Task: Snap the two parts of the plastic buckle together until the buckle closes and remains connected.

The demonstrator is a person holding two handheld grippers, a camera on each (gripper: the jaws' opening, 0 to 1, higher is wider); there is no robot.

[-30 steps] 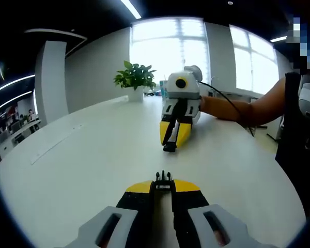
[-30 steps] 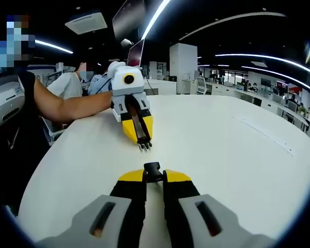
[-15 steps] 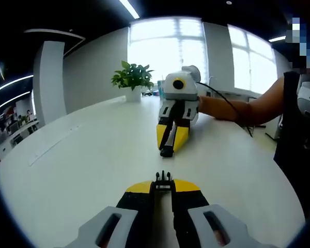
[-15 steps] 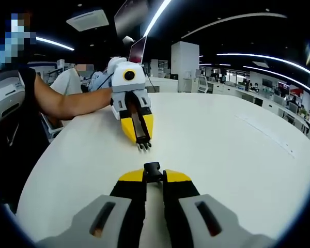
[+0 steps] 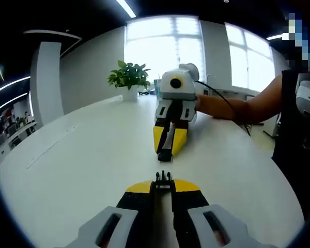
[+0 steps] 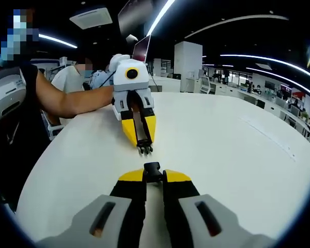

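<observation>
In the left gripper view my left gripper (image 5: 163,185) is shut on the black pronged buckle part (image 5: 163,178), whose prongs point away from me. Facing it across the white table (image 5: 82,165), my right gripper (image 5: 165,153) holds the black socket buckle part (image 5: 165,153) at its yellow tips. In the right gripper view my right gripper (image 6: 153,175) is shut on the socket part (image 6: 153,169). The left gripper (image 6: 144,150) points back at it with the pronged part (image 6: 144,150) a short gap away. The two parts are in line and apart.
A potted green plant (image 5: 127,80) stands at the table's far edge before bright windows. A person's arm (image 5: 237,108) reaches in from the right, holding the right gripper. A seated person (image 6: 75,77) and office desks (image 6: 279,106) lie beyond the table. A thin seam (image 6: 271,135) runs across the tabletop.
The two grippers have drawn closer together; each looms larger in the other's view and the gap between the buckle parts has narrowed.
</observation>
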